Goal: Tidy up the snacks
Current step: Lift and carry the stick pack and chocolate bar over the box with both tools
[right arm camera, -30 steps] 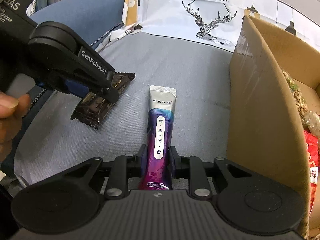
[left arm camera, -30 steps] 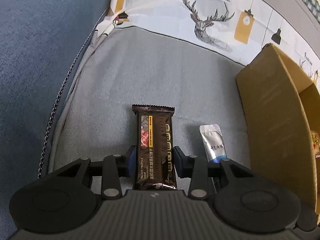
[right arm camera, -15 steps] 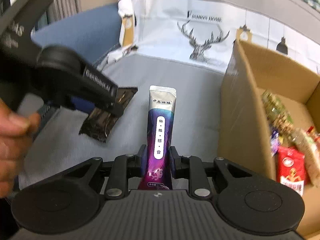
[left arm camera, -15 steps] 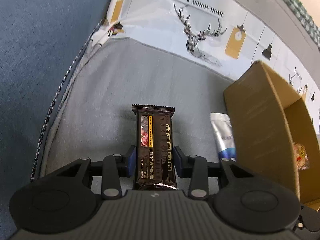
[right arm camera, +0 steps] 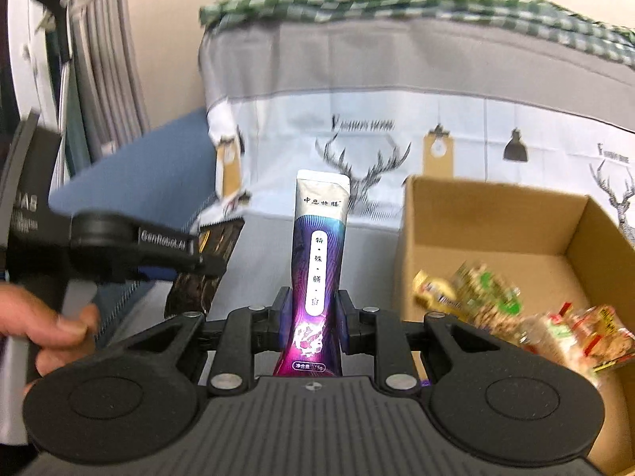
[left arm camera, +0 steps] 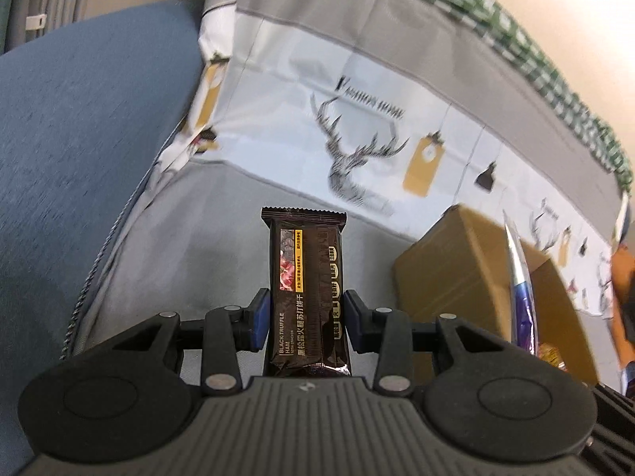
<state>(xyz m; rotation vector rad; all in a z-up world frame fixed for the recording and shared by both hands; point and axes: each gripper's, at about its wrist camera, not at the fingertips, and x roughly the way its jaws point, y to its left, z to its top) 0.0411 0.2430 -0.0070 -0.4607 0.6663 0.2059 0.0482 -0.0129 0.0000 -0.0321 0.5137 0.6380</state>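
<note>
My left gripper [left arm camera: 305,319] is shut on a dark brown cracker packet [left arm camera: 305,277] and holds it up above the grey sofa seat [left arm camera: 206,246]. My right gripper [right arm camera: 311,317] is shut on a purple and silver sachet [right arm camera: 319,254], held upright in the air. The sachet also shows edge-on in the left wrist view [left arm camera: 520,277], over the cardboard box [left arm camera: 456,261]. The open box [right arm camera: 496,230] lies to the right in the right wrist view, with several snack packets [right arm camera: 516,317] inside. The left gripper and its packet [right arm camera: 210,261] show at the left there.
A deer-print cloth [right arm camera: 377,139] covers the sofa back. A blue cushion [left arm camera: 79,139] lies at the left. A green checked cloth [right arm camera: 397,0] lies on top of the sofa back. A hand [right arm camera: 51,329] holds the left gripper's handle.
Both grippers have risen off the sofa seat with their snacks, and both views tilt up toward the sofa back. The right gripper has moved closer to the box opening.
</note>
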